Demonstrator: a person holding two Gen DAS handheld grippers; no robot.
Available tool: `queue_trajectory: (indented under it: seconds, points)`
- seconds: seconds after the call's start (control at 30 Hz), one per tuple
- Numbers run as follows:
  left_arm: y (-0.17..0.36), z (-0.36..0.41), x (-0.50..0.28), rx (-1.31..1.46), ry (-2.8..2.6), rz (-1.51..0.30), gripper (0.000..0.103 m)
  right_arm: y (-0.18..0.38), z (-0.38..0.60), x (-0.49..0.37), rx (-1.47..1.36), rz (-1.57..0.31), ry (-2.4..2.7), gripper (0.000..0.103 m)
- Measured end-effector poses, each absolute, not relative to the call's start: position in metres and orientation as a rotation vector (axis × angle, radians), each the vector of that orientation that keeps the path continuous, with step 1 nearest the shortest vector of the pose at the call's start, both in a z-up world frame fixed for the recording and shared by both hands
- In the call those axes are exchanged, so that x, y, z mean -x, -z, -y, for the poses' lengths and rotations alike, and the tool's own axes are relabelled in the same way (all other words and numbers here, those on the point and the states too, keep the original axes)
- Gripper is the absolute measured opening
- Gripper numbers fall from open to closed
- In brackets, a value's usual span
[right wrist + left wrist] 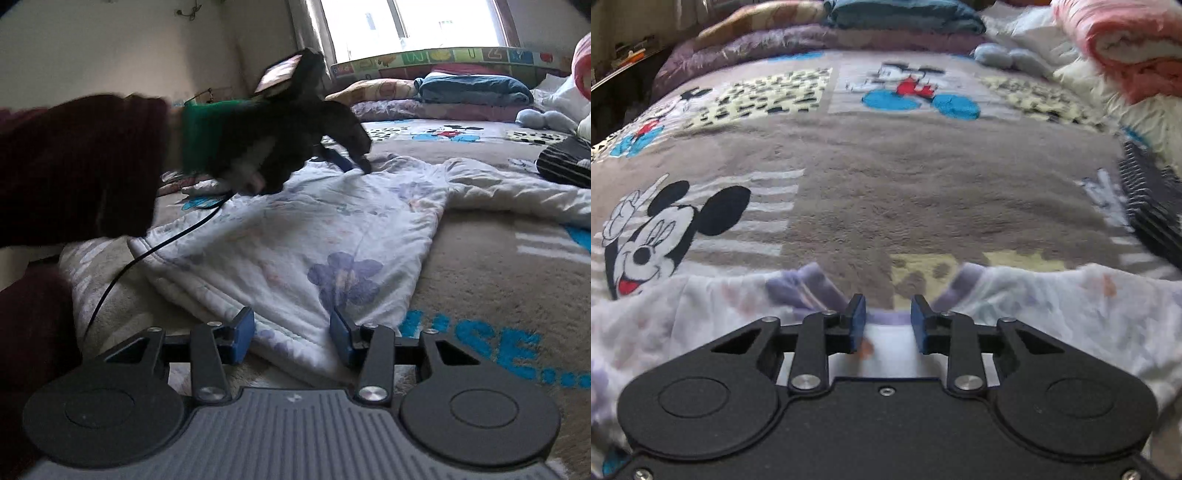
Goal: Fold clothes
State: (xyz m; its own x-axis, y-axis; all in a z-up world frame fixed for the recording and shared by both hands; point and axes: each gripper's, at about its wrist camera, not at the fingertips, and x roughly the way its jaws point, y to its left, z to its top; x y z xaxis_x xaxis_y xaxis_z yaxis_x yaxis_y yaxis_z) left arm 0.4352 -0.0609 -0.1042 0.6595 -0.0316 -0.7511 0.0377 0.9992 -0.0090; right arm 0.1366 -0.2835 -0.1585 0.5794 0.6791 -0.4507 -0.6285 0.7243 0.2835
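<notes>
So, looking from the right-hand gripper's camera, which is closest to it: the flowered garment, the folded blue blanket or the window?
1. Flowered white garment, directly ahead, its near corner between the right gripper fingers.
2. Folded blue blanket, far end of the bed, upper right.
3. Window, behind it, top.

garment (295, 236) flat on the blanket (480, 266), pillows (472, 90) behind it, striped cloth (565, 162) to its right

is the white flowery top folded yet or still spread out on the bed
Partly folded. The floral garment lies doubled along its left edge, layers stacked there, but one sleeve trails out flat across the blanket.
</notes>
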Motion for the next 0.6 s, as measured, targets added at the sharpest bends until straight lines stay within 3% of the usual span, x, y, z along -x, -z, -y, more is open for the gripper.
queue_trajectory:
  seconds: [0.37, 0.6]
  points:
    - [0.071, 0.062, -0.423, 0.112, 0.165, -0.796, 0.027, 0.163, 0.292, -0.137, -0.154, -0.567, -0.789, 0.047]
    - [0.097, 0.101, -0.425, 0.079, 0.207, -0.869, 0.027, 0.161, 0.292, -0.137, -0.16, -0.569, -0.79, 0.047]
